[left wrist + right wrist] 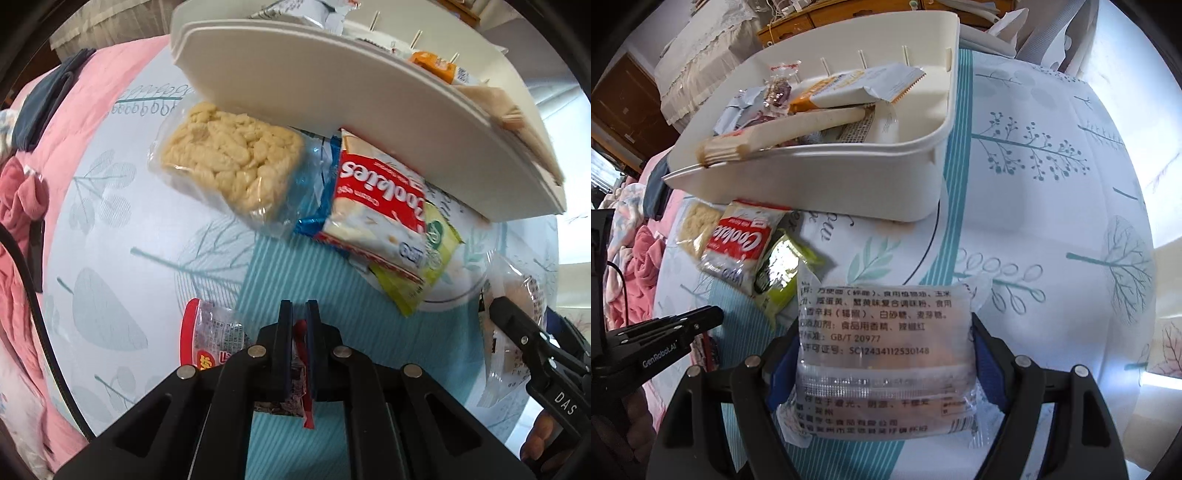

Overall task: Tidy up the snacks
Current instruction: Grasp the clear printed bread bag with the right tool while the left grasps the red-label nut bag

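1. The left tongs (298,321) are clenched on the edge of a red-rimmed snack packet (214,343), which hangs to their left with its clear printed body lying crosswise to the fingers.
2. The right tongs (882,354) grasp a clear packet with black print (882,354) across its width; its long axis runs along the fingers, the crimped end towards the camera.
3. Both packets hang over a bed sheet (1052,221) printed with teal leaves and trees.
4. Beyond them a red cookies pack (376,206) lies on the sheet over a yellow-green wrapper (417,280), its long axis slanting towards the bin.
5. Just left of it lies a clear bag of pale puffed pieces (232,162), touching a blue wrapper (317,199).
6. Farthest stands a white bin (831,181), already holding several snacks, with its rim overhanging the cookies pack.
7. To the right of the bin the sheet is bare; a pink quilt (85,122) borders the left.
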`<state>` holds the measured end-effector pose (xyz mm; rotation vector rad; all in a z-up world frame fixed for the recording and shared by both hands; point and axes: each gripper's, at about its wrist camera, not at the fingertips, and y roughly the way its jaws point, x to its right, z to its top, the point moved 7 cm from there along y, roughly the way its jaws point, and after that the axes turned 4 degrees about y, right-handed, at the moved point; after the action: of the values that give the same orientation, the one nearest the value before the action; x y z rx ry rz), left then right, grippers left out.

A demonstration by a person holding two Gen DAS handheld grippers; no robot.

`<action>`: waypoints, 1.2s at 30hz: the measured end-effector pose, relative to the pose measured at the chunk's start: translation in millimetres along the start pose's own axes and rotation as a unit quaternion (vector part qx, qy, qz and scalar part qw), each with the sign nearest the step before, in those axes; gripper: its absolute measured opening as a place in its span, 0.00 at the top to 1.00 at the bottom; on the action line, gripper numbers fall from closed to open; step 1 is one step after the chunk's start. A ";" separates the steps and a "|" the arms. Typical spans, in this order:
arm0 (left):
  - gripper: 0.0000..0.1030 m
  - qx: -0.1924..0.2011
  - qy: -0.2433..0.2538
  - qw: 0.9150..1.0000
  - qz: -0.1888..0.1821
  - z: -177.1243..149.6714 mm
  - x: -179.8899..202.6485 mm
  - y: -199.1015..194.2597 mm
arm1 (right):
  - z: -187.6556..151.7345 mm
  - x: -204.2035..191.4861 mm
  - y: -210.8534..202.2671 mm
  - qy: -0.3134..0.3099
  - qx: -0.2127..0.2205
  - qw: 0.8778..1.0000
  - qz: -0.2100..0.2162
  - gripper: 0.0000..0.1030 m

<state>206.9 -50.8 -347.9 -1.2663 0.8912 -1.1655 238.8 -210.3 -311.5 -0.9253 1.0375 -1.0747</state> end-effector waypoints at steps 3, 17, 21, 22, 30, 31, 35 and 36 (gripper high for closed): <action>0.96 0.014 -0.007 1.000 -0.007 -10.2 -0.2 -12.9 | -6.1 0.3 -14.8 -0.005 0.008 1.000 0.009 0.21; 0.96 0.122 -0.055 0.989 -0.058 -6.2 -27.0 -115.0 | -10.4 -4.6 -96.8 -0.055 0.109 0.992 0.024 0.21; 0.97 0.135 -0.055 0.987 -0.067 -1.9 -31.4 -135.7 | -6.5 -4.1 -114.2 -0.042 0.130 0.990 0.034 0.21; 0.97 0.137 -0.057 0.986 -0.070 -1.8 -33.0 -138.3 | -4.5 -4.2 -118.5 -0.041 0.137 0.989 0.034 0.21; 0.93 0.115 -0.047 0.989 -0.077 -7.2 -28.1 -132.3 | 8.2 -12.0 -144.5 -0.043 0.178 0.982 0.044 0.21; 0.89 0.105 -0.050 0.990 -0.074 -9.3 -29.5 -125.5 | 8.9 -12.4 -146.4 -0.042 0.180 0.982 0.046 0.21; 0.77 0.062 -0.049 0.995 -0.058 -17.8 -33.0 -92.1 | 9.8 -15.2 -150.7 -0.043 0.182 0.981 0.050 0.21; 0.75 0.054 -0.044 0.996 -0.056 -18.7 -32.2 -84.9 | 9.6 -15.9 -151.1 -0.047 0.182 0.981 0.049 0.21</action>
<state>168.7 -17.9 -270.0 -1.2812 0.6904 -1.2190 210.6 -228.5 -163.0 -0.6164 0.7680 -1.0825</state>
